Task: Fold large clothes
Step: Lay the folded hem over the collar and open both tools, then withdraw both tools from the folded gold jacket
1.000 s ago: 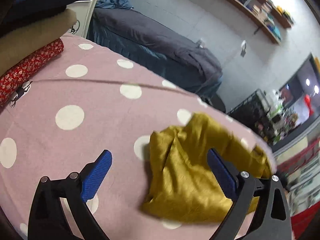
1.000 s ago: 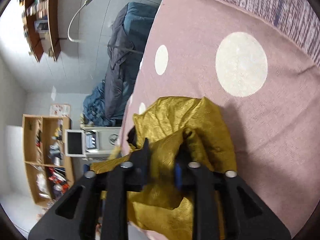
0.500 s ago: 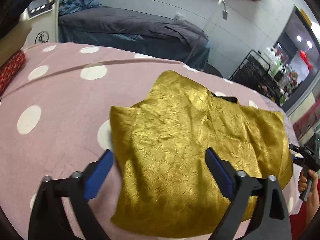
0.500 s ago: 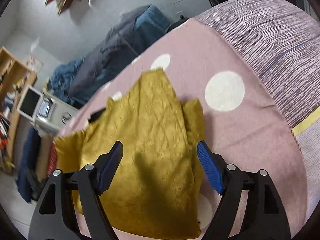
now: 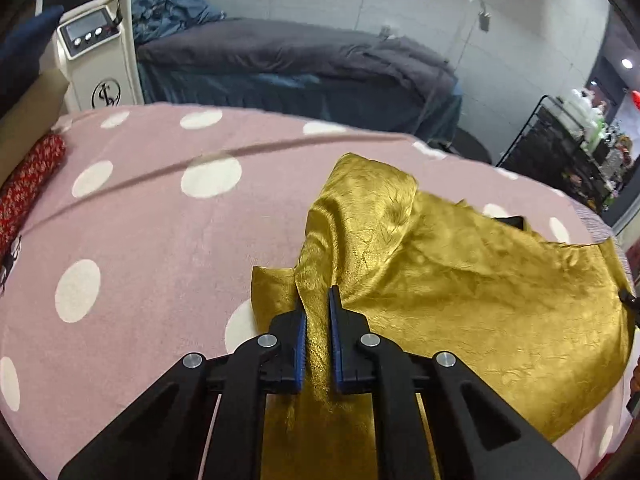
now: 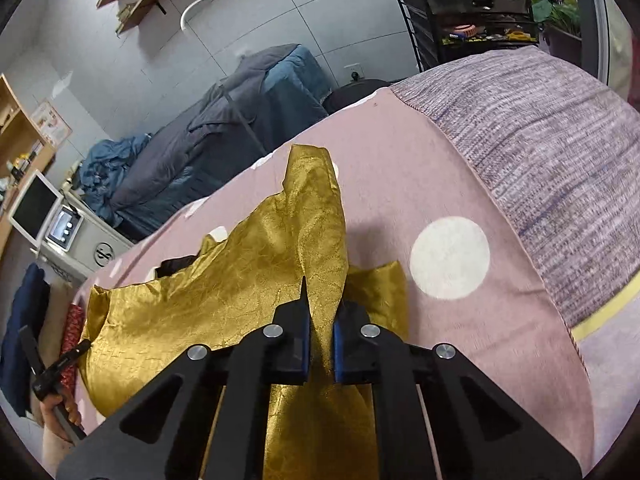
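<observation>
One mustard-gold garment, two tools: left tool, right tool; one polka-dot blanket; one monitor.

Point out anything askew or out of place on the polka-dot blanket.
The gold garment lies crumpled, not flat: each hand-held gripper, left and right, pinches a raised ridge of it, and a dark patch shows at its far edge. Nothing is spilled or visibly torn.

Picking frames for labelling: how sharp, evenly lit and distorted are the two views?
Left wrist: mustard garment sharp and glossy, its far-right edge slightly smeared; fisheye bows the polka-dot blanket. Right wrist: crisp, soft shadow beside the raised fold, dark vignette corners.
</observation>
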Tool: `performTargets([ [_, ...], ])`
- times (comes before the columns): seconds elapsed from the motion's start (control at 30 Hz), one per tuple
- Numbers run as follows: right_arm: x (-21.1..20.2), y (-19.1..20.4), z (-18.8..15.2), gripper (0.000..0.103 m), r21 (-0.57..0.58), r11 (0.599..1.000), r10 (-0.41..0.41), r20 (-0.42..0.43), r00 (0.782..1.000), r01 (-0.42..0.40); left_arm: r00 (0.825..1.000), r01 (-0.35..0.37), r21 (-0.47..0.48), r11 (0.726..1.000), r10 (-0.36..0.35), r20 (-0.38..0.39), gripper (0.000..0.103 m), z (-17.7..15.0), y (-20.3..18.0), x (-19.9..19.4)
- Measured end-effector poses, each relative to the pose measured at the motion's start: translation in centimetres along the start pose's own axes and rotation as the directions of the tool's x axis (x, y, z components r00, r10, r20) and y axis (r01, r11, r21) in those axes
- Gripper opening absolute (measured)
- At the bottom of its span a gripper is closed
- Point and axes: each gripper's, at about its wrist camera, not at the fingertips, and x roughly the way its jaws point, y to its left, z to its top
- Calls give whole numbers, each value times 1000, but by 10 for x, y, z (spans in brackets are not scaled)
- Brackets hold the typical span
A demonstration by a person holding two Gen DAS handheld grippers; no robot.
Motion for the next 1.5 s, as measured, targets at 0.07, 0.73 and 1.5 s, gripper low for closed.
performTargets([
  [0.07,19,5,-1,9,-32,998,-54,-21,998,53,999,-25,-10,1000,24,-26,9,1,3,18],
  [0.73,71,19,-25,20,-199,952,-241,-11,970,234,964,-260,-81,962,254,-72,96,-13,15,50],
  [1.5,43,-9,-16,56,53,993,-108,-25,994,110,979,-189,-344,920,202,4,96,-44,108,-26],
])
